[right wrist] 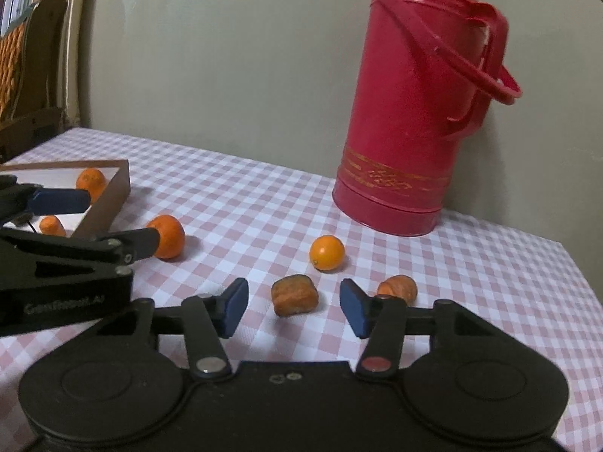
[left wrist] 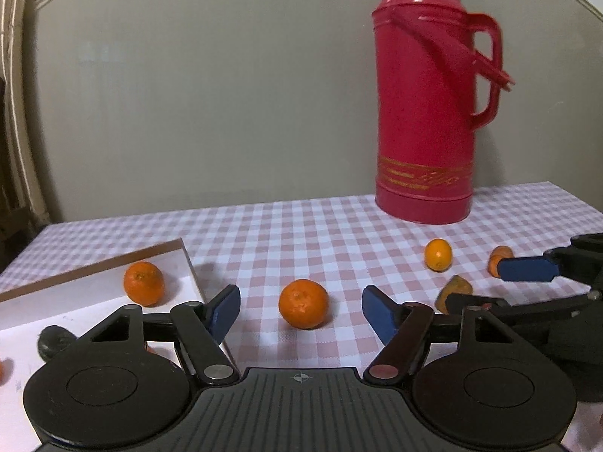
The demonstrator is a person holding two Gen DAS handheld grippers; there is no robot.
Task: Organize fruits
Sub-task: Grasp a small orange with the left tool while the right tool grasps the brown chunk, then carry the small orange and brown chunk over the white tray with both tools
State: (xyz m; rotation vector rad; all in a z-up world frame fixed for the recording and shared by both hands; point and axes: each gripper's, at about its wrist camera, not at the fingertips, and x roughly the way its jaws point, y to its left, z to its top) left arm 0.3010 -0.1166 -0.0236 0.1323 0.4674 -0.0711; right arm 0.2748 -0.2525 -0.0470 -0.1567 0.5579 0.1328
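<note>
A round mandarin [left wrist: 303, 303] lies on the checked cloth between the blue pads of my left gripper [left wrist: 301, 314], which is open with a gap on each side of the fruit. My right gripper [right wrist: 294, 310] is open too, around a wrinkled orange piece [right wrist: 295, 295] that its pads do not touch. Behind them lie a small smooth orange fruit [right wrist: 327, 252] and another wrinkled piece [right wrist: 397, 287]. A white tray with a brown rim [left wrist: 94, 263] on the left holds one mandarin [left wrist: 144, 282].
A tall red thermos flask [left wrist: 426, 113] stands at the back right of the table, near the wall. A dark lump [left wrist: 52, 341] lies in the tray. A wooden chair [right wrist: 30, 75] stands beyond the table's left end. The table's right edge [right wrist: 580, 275] is close.
</note>
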